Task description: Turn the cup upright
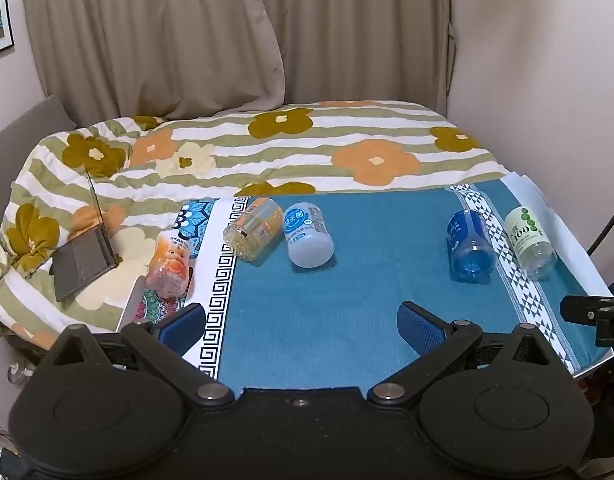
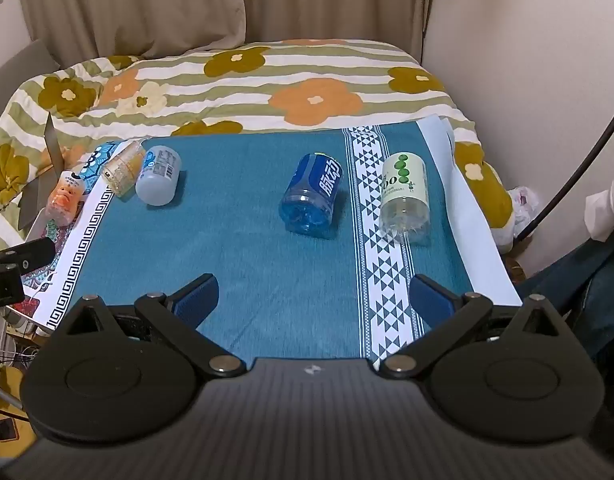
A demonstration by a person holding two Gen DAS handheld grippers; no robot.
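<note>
Since five cut-bottle cups lie on their sides on blue cloth, light, thin, crushable plastic is judged; slippery label wrap expected; grip best taken across mid-body; blue cup lies mid-cloth, green-label cup beside it; left gripper and right gripper are held wide open, nothing gripped; open rims face away, interiors unseen; orange cup partly off cloth, blurred.

Both wrist views look forward and down over the same teal cloth.
</note>
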